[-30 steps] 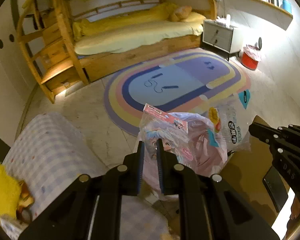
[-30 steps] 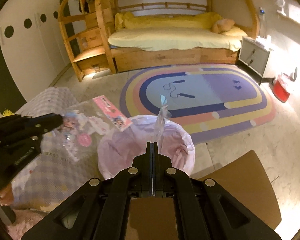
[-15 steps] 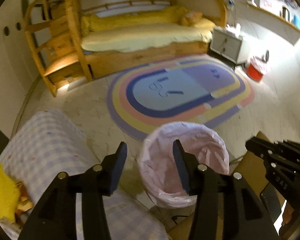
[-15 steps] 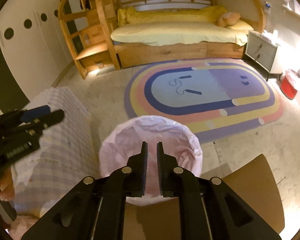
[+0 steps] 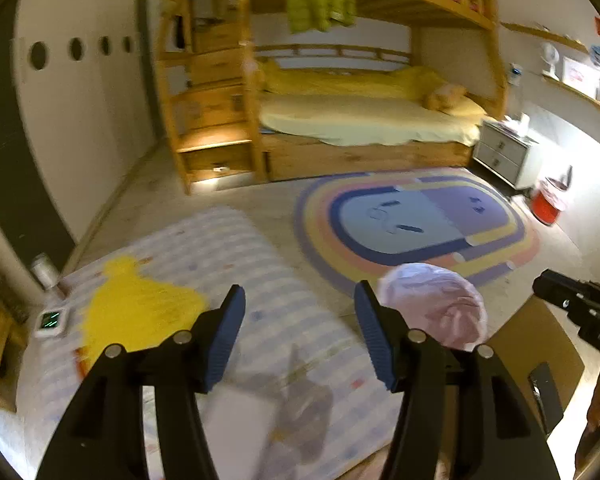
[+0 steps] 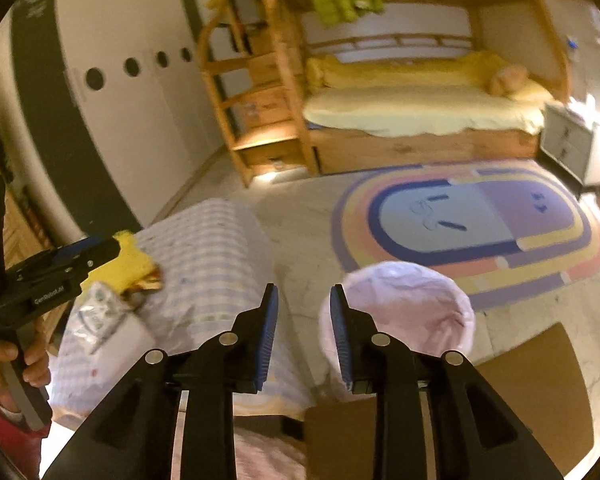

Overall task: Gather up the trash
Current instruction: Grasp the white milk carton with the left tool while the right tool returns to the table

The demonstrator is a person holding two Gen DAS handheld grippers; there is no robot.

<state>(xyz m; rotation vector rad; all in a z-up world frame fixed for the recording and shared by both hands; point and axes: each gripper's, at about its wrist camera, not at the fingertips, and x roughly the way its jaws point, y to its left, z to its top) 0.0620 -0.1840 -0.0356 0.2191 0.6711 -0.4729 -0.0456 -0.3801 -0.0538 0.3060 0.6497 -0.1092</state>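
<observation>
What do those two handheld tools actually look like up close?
Each tool, left and right, is a black plastic two-pronged fork with silver round rivets and ribbed blue pads. The left one carries small white lettering on its body. A dark red sleeve shows behind it.

Left gripper (image 5: 300, 320) has its jaws opening with nothing between them, hanging over a checked cloth (image 5: 236, 264) with a yellow plush (image 5: 136, 312) on it. The pink-lined trash bin (image 5: 440, 308) sits just right of the right finger, rainbow rug (image 5: 416, 224) behind it.
</observation>
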